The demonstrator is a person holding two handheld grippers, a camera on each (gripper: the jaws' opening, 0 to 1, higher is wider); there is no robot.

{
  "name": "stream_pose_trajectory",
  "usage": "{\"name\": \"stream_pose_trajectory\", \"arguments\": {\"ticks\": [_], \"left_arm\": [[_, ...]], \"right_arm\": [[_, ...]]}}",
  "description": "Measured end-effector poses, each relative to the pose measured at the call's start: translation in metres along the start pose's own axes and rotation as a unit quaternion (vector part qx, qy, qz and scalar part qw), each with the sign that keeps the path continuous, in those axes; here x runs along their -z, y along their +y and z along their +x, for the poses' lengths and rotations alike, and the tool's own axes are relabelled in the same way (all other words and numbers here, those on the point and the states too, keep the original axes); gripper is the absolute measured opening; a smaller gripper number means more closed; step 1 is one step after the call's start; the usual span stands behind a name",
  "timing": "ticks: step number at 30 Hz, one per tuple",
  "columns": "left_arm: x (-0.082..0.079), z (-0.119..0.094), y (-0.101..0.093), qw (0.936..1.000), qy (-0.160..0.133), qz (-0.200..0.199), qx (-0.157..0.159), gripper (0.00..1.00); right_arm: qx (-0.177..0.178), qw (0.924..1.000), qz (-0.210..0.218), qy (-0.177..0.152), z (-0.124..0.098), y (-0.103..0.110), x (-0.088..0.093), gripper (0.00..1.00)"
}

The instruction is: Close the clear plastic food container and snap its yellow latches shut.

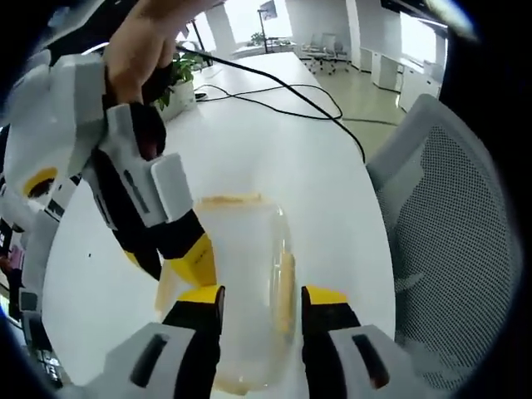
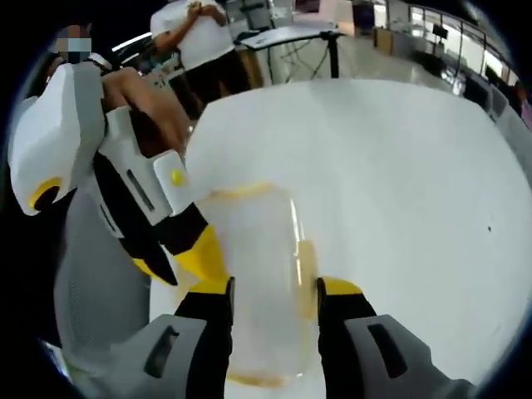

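In the left gripper view we see our left gripper [image 1: 263,301] nearest, its two yellow-tipped jaws rising from the bottom edge and standing a little apart on either side of the clear plastic food container [image 1: 243,274]. The container lies on the white table [image 1: 274,150], running away from us between the jaws; whether the jaw tips press its walls we cannot tell. One yellow latch [image 1: 285,291] shows along the container's side, just inside one jaw. From the upper left the right gripper [image 1: 187,253] slants down, a hand [image 1: 141,41] wrapped around its top, and its yellow tip meets the container's other side. Beyond, a black cable [image 1: 283,91] snakes across the table, a potted plant [image 1: 179,75] stands near the far edge, and a grey mesh chair [image 1: 453,233] sits beside the table.

In the right gripper view the right gripper [image 2: 274,291] likewise brackets the container [image 2: 258,274], jaws narrowly spread beside it. The left gripper [image 2: 195,249] angles down from the left, held by a hand [image 2: 154,100], its yellow tip at the container's side. Farther off, a person in a white shirt [image 2: 199,33] stands behind the table [image 2: 374,150].
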State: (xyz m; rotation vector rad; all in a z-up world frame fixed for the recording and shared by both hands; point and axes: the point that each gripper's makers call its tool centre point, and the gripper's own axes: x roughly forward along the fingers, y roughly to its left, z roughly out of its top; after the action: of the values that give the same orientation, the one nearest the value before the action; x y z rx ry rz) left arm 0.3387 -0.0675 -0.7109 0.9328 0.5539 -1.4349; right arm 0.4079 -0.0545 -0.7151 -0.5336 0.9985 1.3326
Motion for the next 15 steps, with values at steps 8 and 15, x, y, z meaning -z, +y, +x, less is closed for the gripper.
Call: {"name": "stream_pose_trajectory", "arguments": {"ticks": [8, 15], "left_arm": [[-0.0007, 0.0014, 0.0051, 0.9996, -0.008, 0.018, -0.018, 0.29], [-0.0010, 0.0023, 0.0047, 0.9993, -0.009, 0.027, -0.022, 0.30]], "right_arm": [[0.000, 1.0000, -0.003, 0.003, -0.0010, -0.0002, 0.0006, 0.37], [0.003, 1.0000, 0.001, 0.004, -0.0008, 0.0000, 0.0009, 0.36]]}}
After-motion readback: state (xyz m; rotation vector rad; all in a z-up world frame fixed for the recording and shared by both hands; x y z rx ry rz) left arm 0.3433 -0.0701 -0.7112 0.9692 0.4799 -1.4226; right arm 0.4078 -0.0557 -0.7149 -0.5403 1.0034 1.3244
